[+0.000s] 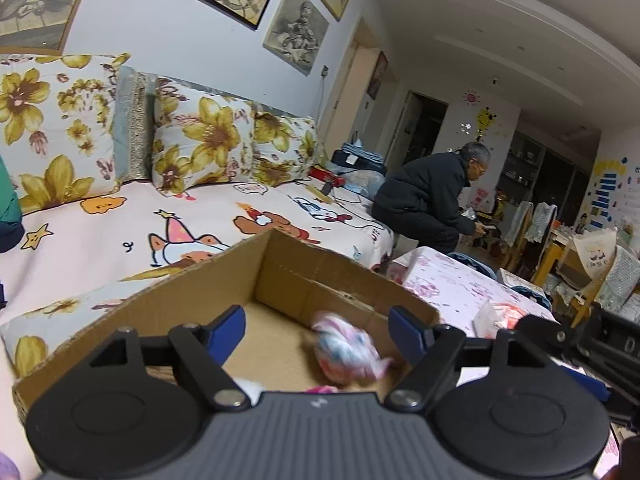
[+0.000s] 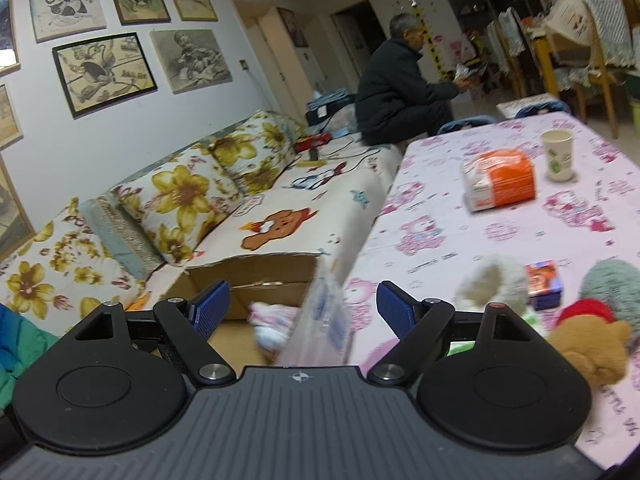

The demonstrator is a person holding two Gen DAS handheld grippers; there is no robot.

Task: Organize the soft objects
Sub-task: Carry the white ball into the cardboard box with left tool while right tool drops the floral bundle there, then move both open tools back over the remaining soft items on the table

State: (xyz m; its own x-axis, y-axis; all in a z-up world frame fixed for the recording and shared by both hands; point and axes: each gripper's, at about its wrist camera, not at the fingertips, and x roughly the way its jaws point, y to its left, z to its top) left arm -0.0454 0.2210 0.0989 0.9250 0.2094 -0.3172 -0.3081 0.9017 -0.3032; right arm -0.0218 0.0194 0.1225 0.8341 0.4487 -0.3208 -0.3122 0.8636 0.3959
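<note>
Crowding the pink-printed tablecloth point(image 2: 500, 240) on the right are an orange and white tissue pack point(image 2: 500, 184), a white paper cup with green marks point(image 2: 557, 155) just beyond it, a small orange and blue box point(image 2: 544, 282), a cream fluffy toy point(image 2: 494, 284), a grey-green plush with a red part point(image 2: 608, 288) and a brown teddy bear point(image 2: 592, 346) at the near right edge. An open brown cardboard box point(image 1: 280, 276) sits between the table and the cartoon-printed sofa cover point(image 1: 132, 224). In it lies a blurred pink, white and blue soft bundle point(image 1: 344, 346); in the right wrist view a blurred clear plastic bag with blue print point(image 2: 326, 316) stands at the box's right wall, between the fingers, in front of the table edge.

The left gripper point(image 1: 320, 326) has its blue pads apart over the box, nothing clamped, the bundle lying loose below. The right gripper point(image 2: 304, 306) is also spread wide, gripping nothing.

No writing can be read; the tissue pack's print is too blurred.

Yellow-flowered cushions point(image 1: 200, 140) line the sofa back under framed drawings point(image 2: 104, 72) on a pale wall. A person in dark clothes point(image 1: 432, 196) sits at the sofa's far end; wooden chairs point(image 2: 600, 52) stand far right
</note>
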